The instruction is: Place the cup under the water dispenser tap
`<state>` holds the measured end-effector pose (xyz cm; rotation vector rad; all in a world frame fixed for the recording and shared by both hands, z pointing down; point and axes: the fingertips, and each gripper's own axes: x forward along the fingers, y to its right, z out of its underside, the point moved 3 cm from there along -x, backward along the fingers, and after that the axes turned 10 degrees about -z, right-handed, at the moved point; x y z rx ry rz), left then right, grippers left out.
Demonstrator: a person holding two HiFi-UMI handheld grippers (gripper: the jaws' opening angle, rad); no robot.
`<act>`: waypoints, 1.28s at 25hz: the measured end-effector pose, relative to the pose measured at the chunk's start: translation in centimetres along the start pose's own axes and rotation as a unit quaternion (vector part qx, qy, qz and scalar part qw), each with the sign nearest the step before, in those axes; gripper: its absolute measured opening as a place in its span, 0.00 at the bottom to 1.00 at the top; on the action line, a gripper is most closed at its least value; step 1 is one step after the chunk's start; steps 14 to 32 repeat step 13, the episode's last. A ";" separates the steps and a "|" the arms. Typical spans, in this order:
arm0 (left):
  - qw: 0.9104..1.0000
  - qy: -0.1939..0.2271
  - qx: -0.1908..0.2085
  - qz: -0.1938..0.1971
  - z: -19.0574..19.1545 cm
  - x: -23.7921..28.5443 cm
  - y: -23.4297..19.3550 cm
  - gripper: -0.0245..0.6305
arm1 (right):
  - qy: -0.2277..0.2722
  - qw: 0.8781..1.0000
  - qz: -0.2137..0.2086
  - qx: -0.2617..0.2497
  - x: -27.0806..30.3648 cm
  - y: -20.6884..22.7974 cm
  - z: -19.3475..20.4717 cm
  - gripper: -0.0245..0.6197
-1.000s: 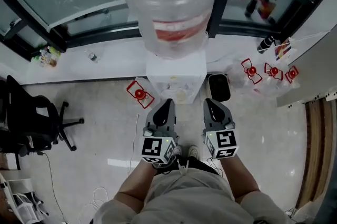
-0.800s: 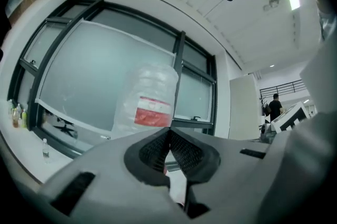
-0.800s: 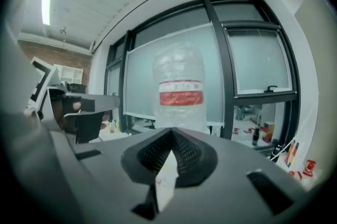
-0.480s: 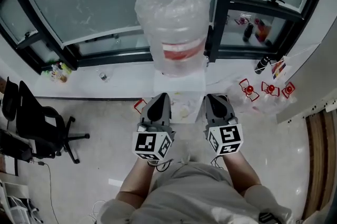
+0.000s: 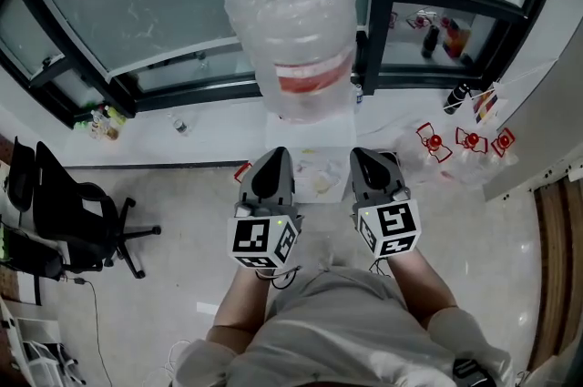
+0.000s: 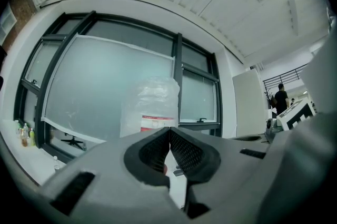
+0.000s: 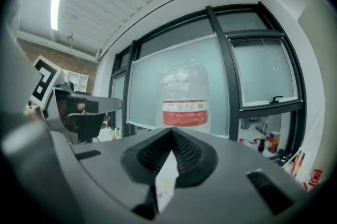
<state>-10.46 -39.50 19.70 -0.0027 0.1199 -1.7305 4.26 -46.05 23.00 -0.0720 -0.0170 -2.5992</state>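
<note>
The water dispenser (image 5: pixel 314 168) is a white cabinet under a big plastic-wrapped bottle (image 5: pixel 293 16) with a red label, standing in front of a black-framed window. Both grippers are held side by side just in front of it. My left gripper (image 5: pixel 276 157) is shut with nothing between its jaws, and so is my right gripper (image 5: pixel 364 156). Past the closed tips of the left gripper (image 6: pixel 169 130) the bottle (image 6: pixel 152 107) shows, as it does beyond the right gripper (image 7: pixel 172 132), where the bottle (image 7: pixel 184 103) stands straight ahead. I can make out no cup and no tap in any view.
A black office chair (image 5: pixel 68 212) stands on the floor at the left. Several red-handled containers (image 5: pixel 469 142) lie on the floor at the right. Small bottles (image 5: pixel 102 123) sit on the window ledge. A person (image 6: pixel 280 99) stands far off in the left gripper view.
Both grippers have risen together and now sit level with the dispenser's top instead of low over the floor. Their jaws stayed shut throughout.
</note>
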 end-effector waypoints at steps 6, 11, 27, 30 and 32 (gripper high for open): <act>1.000 -0.001 -0.005 -0.001 0.1 0.6 0.0 0.07 | -0.006 1.000 0.003 0.007 0.1 0.8 0.7 0.08; 1.000 -0.005 -0.008 -0.003 0.7 1.3 0.0 0.07 | -0.011 1.000 0.001 0.009 0.4 1.5 1.3 0.08; 1.000 -0.006 -0.008 -0.001 0.9 1.5 0.1 0.07 | -0.013 1.000 0.000 0.008 0.5 1.6 1.5 0.08; 1.000 -0.006 -0.008 -0.001 0.9 1.5 0.1 0.07 | -0.013 1.000 0.000 0.008 0.5 1.6 1.5 0.08; 1.000 -0.006 -0.008 -0.001 0.9 1.5 0.1 0.07 | -0.013 1.000 0.000 0.008 0.5 1.6 1.5 0.08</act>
